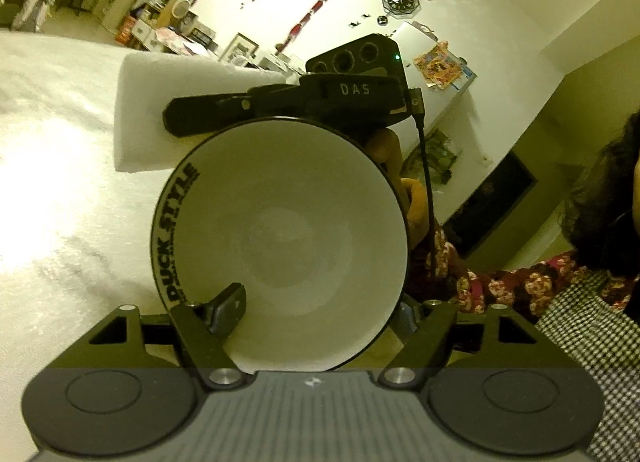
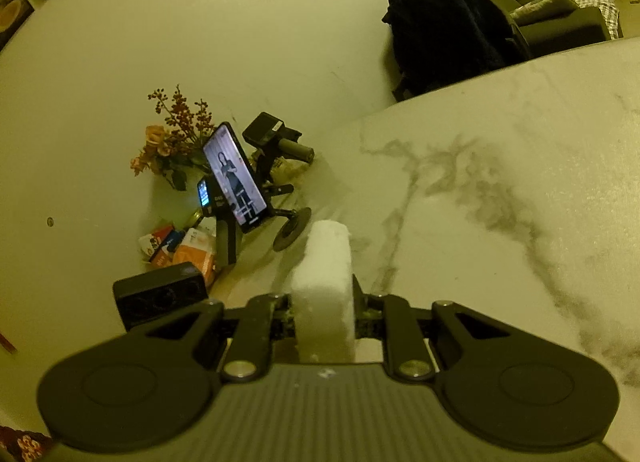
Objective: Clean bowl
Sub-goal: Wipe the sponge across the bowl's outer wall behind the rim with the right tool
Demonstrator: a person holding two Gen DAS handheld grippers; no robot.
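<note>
A white bowl (image 1: 288,246) with a black outside and "DUCK STYLE" lettering on its rim fills the left wrist view, tilted with its inside facing the camera. My left gripper (image 1: 316,314) is shut on the bowl's rim, one finger (image 1: 226,312) inside the bowl. Behind the bowl, my right gripper (image 1: 200,116) holds a white sponge block (image 1: 160,110) above the table. In the right wrist view my right gripper (image 2: 322,302) is shut on the white sponge (image 2: 324,286), which sticks forward over the marble table (image 2: 500,190).
A phone on a stand (image 2: 234,178), flowers (image 2: 172,138), a small black camera (image 2: 160,298) and packets (image 2: 180,248) sit at the table's far left side. A chair with dark clothing (image 2: 444,18) stands beyond the table edge. The person's patterned sleeve (image 1: 520,286) is at right.
</note>
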